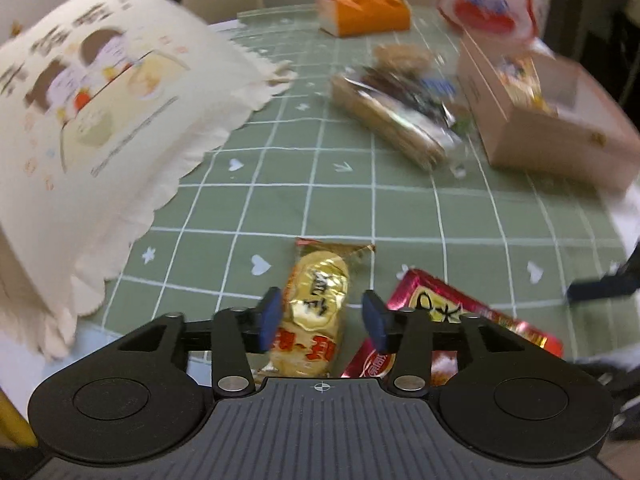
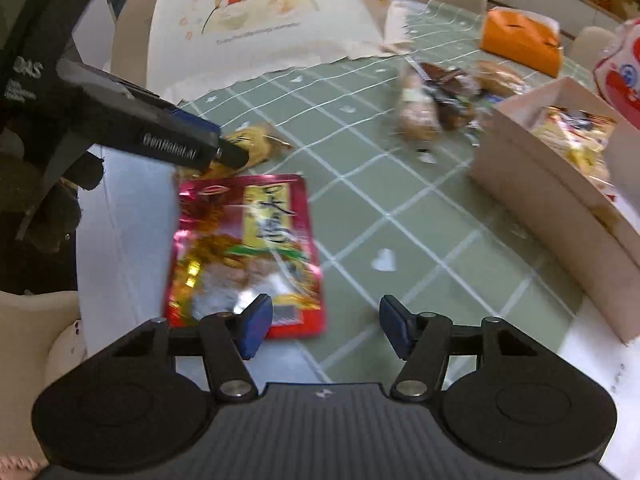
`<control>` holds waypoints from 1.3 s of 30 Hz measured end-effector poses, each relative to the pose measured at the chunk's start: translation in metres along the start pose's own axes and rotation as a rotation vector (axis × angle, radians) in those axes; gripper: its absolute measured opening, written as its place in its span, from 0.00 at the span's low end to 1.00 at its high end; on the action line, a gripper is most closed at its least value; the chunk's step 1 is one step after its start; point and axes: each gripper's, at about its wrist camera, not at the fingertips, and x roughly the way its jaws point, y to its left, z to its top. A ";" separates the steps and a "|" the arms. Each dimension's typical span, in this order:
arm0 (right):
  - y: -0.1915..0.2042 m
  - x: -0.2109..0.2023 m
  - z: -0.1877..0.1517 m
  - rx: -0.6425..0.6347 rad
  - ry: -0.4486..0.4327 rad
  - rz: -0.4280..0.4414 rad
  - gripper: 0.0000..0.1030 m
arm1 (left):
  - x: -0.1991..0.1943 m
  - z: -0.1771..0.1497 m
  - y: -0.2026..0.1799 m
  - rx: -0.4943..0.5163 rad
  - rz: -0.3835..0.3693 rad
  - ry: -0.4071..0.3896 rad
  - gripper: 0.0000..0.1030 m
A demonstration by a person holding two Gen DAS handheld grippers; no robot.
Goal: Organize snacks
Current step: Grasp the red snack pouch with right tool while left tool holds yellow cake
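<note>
Green checked tablecloth covers the work surface, with pale chairs behind it along the top of both views.

Gold rice-cracker packet lies flat at the lower centre of the left wrist view, lengthwise between the fingers of the left gripper. The jaws stand wide; whether the left pad brushes the wrapper cannot be told, and the right pad is clear of it. The packet rests on the cloth and is not held.

Red foil packet lies flat just beside the gold one, at centre left of the right wrist view. The right gripper is spread wide with nothing between its pads, its left finger over the packet's lower edge. This placement probably sets up a pick.

Further out, wrapped biscuits and cakes sit loose right of centre. The cardboard box at the right edge already contains packets and is likely the sorting destination. An orange pack and a red-and-white bag occupy the top. A cream dome cover fills the upper left.
</note>
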 end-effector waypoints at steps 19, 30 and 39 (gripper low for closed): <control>-0.001 -0.026 0.011 -0.066 -0.094 -0.038 0.64 | -0.024 -0.049 0.037 -0.444 -0.095 0.021 0.41; -0.011 0.011 0.036 -0.083 -0.142 -0.100 0.54 | -0.075 -0.111 0.044 -0.747 -0.216 0.020 0.41; 0.000 0.028 0.033 -0.112 -0.092 -0.042 0.41 | -0.062 -0.108 0.019 -0.748 -0.270 0.037 0.40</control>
